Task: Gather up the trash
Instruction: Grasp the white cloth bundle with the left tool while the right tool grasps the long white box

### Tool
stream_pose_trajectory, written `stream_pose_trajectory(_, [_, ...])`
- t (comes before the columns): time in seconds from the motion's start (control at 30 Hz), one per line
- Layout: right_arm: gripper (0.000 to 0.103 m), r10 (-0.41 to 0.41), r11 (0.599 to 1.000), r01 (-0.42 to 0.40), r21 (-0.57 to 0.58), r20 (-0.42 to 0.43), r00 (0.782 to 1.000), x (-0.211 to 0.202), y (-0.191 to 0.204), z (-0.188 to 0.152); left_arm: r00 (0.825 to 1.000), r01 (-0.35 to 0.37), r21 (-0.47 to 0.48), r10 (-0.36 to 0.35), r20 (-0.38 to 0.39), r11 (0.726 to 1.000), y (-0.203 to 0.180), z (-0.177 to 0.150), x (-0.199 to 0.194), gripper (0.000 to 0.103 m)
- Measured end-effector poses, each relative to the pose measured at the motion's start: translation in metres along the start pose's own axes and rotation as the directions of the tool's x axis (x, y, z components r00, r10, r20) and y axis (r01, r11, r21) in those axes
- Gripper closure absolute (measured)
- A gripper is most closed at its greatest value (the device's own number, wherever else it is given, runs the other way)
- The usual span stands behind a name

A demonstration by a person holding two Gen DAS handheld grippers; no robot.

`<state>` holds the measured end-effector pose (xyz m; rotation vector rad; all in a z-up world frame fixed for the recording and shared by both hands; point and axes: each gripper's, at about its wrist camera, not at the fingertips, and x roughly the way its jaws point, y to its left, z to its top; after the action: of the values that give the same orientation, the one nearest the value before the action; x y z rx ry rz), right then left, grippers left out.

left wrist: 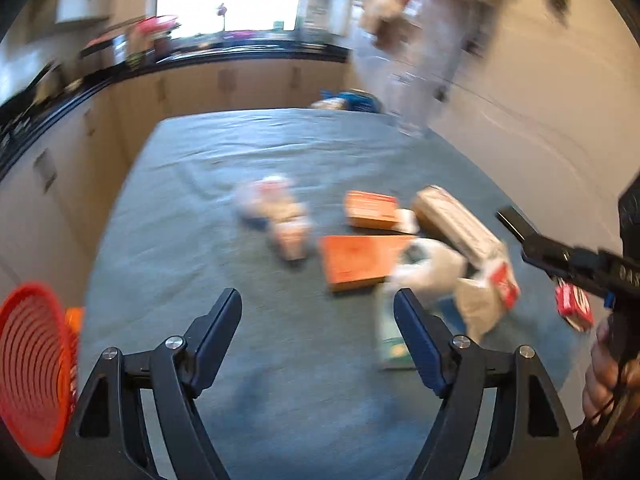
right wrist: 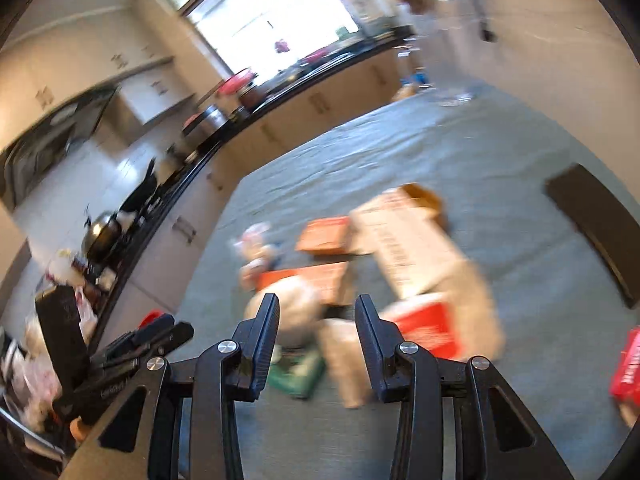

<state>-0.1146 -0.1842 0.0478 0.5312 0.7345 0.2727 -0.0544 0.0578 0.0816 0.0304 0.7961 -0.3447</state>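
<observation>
The trash is seen scattered over the middle of the desk point(left wrist: 208, 184), which is draped in a grey-green cloth: two orange boxes point(left wrist: 362, 262), a long tan carton point(left wrist: 456, 224), a crumpled white bag point(left wrist: 430, 276), a green packet point(left wrist: 390, 344) and a blurred wrapper bundle point(left wrist: 280, 216), all lying close together. The left hand-held gripper point(left wrist: 318, 336) is held above the near cloth with its jaws well apart and nothing between them. The right hand-held gripper point(right wrist: 316, 340) is aimed at the white bag and green packet, jaws parted, nothing gripped. Both views are smeared, so what is printed on the packs cannot be told. Because the pieces overlap, a neighbour could be dragged along or a thin packet missed by a hasty close. A red basket point(left wrist: 34, 376) is seen at the left desk edge, probably the bin; a kitchen counter point(left wrist: 240, 50) lies beyond. Nothing bars the approach.
</observation>
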Motion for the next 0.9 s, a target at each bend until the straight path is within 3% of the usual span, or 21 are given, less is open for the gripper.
stream_pose_trajectory(0.1, [0.058, -0.021, 0.999, 0.02, 0.039, 0.016, 1.0, -0.007, -0.023, 0.009, 1.0, 0.014, 0.094, -0.012, -0.022, 0.995, -0.033, 0.005, 0.013, 0.018])
stream_pose_trajectory(0.2, [0.056, -0.031, 0.997, 0.029, 0.067, 0.029, 0.999, -0.013, -0.042, 0.017, 0.999, -0.011, 0.154, 0.017, -0.043, 0.988, -0.056, 0.008, 0.028, 0.017])
stream_pose_trajectory(0.4, [0.052, -0.034, 0.996, 0.033, 0.077, 0.009, 0.999, -0.003, -0.057, 0.029, 0.995, 0.01, 0.205, 0.011, -0.1, 0.979, -0.074, 0.013, 0.052, 0.017])
stream_pose_trajectory(0.53, [0.05, -0.045, 0.998, 0.046, 0.046, -0.018, 0.999, 0.011, -0.054, 0.036, 0.995, -0.007, 0.231, 0.029, -0.094, 0.973, -0.08, 0.014, 0.062, 0.018])
stream_pose_trajectory(0.57, [0.048, -0.05, 0.998, 0.051, 0.028, -0.021, 0.999, 0.015, -0.051, 0.039, 0.995, -0.019, 0.233, 0.04, -0.087, 0.972, -0.081, 0.014, 0.062, 0.02])
stream_pose_trajectory(0.6, [0.046, -0.059, 0.998, 0.059, 0.006, -0.029, 0.998, 0.019, -0.047, 0.042, 0.996, -0.028, 0.235, 0.048, -0.081, 0.972, -0.081, 0.014, 0.064, 0.032])
stream_pose_trajectory(0.63, [0.041, -0.073, 0.997, 0.072, -0.019, -0.04, 0.997, 0.023, -0.043, 0.043, 0.996, -0.023, 0.229, 0.042, -0.08, 0.973, -0.08, 0.014, 0.065, 0.052])
stream_pose_trajectory(0.67, [0.04, -0.085, 0.996, 0.083, -0.045, -0.045, 0.995, 0.027, -0.039, 0.044, 0.995, -0.01, 0.218, 0.031, -0.091, 0.976, -0.079, 0.015, 0.068, 0.06])
stream_pose_trajectory(0.9, [0.033, -0.182, 0.961, 0.155, -0.23, -0.1, 0.978, 0.062, -0.018, 0.053, 0.999, 0.002, 0.128, 0.005, -0.053, 0.992, -0.056, 0.015, 0.059, 0.066])
